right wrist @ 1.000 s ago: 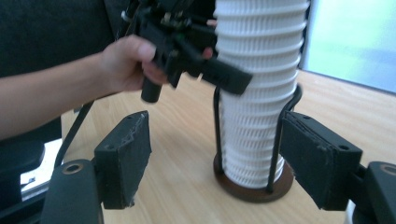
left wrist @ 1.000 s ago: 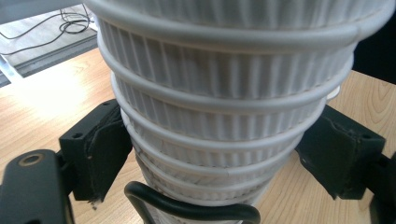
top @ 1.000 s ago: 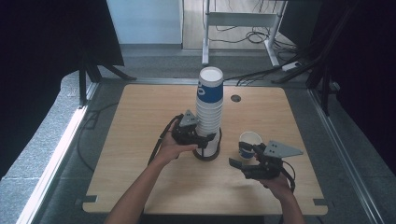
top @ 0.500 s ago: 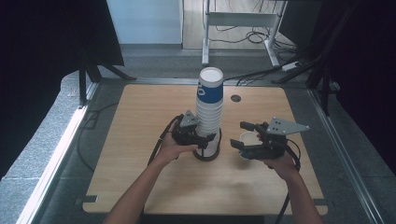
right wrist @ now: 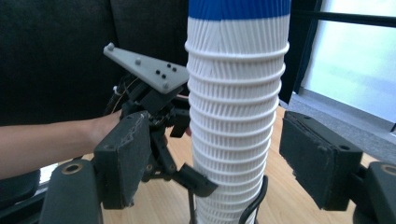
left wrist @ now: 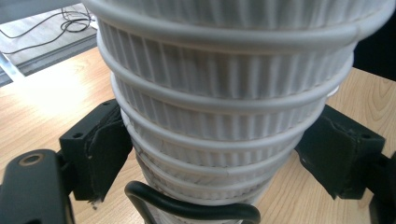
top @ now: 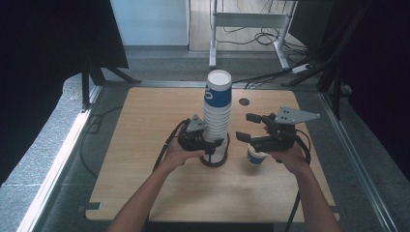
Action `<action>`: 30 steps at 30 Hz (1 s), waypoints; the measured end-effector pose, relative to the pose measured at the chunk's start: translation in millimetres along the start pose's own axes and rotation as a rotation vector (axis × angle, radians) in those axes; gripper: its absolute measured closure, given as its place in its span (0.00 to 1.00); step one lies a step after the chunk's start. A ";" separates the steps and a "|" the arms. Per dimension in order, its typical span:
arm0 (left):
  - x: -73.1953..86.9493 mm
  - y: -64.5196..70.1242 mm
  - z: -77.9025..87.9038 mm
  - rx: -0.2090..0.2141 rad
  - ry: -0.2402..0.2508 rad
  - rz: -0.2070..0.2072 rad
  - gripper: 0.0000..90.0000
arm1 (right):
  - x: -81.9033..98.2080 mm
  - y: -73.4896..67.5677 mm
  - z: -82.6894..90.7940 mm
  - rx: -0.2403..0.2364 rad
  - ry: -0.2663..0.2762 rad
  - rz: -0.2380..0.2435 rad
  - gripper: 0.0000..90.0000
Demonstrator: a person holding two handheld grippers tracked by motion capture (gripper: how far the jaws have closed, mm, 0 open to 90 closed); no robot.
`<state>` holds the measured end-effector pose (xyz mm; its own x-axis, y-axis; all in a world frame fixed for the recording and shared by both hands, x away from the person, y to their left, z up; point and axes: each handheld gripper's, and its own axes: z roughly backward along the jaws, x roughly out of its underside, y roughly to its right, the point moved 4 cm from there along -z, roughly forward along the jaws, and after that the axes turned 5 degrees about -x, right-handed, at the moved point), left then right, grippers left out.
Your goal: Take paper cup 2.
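We are working at a tall stack of ribbed white paper cups (top: 216,121), its top cup banded in blue, which stands upright in a black ring holder (top: 213,161) near the middle of the pale wooden table (top: 145,121). Our left gripper (top: 209,145) sits low against the stack's left side, its jaws part closed on the bottom cups; in the left gripper view the black pads (left wrist: 107,144) press the ribbed wall from both sides, so we judge it has the stack braced. Our right gripper (top: 247,128) hovers just right of the stack with its jaws wide apart and nothing between the pads, the stack framed between them in the right gripper view. A single white-and-blue paper cup (top: 255,155) stands on the table just right of the stack, below that gripper. We judge these cups to be very light and thin-walled, easily crushed or dented, and nested tightly enough to cling together. The rolled rims are the stiffest parts, so a gentle hold just under a rim should suit best.
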<state>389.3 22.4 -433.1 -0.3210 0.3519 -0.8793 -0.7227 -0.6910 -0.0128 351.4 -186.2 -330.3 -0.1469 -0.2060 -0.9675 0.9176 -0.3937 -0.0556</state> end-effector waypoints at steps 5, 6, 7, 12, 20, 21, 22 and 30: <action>-0.1 0.7 -0.2 0.001 0.005 0.006 0.16 | -13.6 0.7 -4.5 0.002 0.006 0.011 0.27; -0.1 0.8 -0.2 0.001 0.006 0.007 0.16 | -15.7 1.0 -4.8 0.003 0.008 0.013 0.27; 0.0 0.9 -0.1 0.001 0.006 0.007 0.16 | -18.7 1.2 -5.2 0.000 0.008 0.014 0.26; 0.1 1.2 0.0 0.001 0.004 0.005 0.16 | -28.5 2.2 -6.6 -0.006 0.013 0.021 0.25; 0.1 1.6 0.1 0.000 0.002 0.004 0.16 | -45.1 7.0 -12.3 0.001 0.033 0.012 0.23; 0.1 1.6 0.1 0.000 0.003 0.004 0.16 | -46.5 7.8 -13.4 0.000 0.031 0.011 0.23; 0.1 1.6 0.1 0.000 0.003 0.004 0.16 | -47.8 8.3 -14.7 0.001 0.030 0.012 0.22; 0.0 2.0 0.6 -0.001 -0.001 0.004 0.16 | -63.3 10.7 -25.5 0.004 0.023 0.016 0.20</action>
<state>387.5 21.4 -432.9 -0.3249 0.3498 -0.8787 -0.7205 -0.6934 -0.0097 379.9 -154.6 -276.0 -0.1242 -0.1916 -0.9736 0.9184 -0.3937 -0.0396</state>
